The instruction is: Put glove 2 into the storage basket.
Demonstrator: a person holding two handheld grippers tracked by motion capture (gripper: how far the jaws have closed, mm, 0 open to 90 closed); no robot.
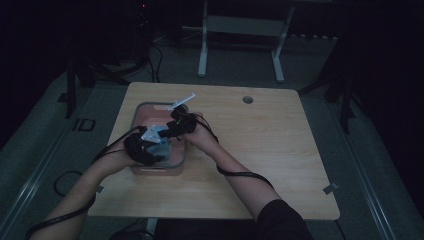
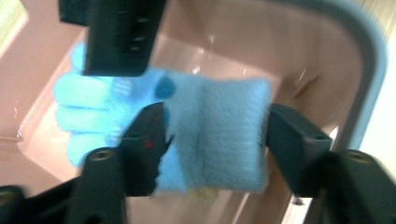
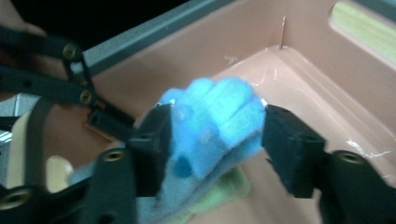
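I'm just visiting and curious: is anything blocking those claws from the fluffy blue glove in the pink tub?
Nothing visible does. The blue glove already lies between the jaws of the left hand-held gripper and of the right hand-held gripper, inside the pink tub; each one's jaws are open around it.

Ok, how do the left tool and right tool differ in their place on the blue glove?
The left tool straddles the cuff end of the blue glove; the right tool straddles its finger end. In the high view the left tool sits nearer the person, the right tool farther off. Both stand open around the glove, inside the pink bin.
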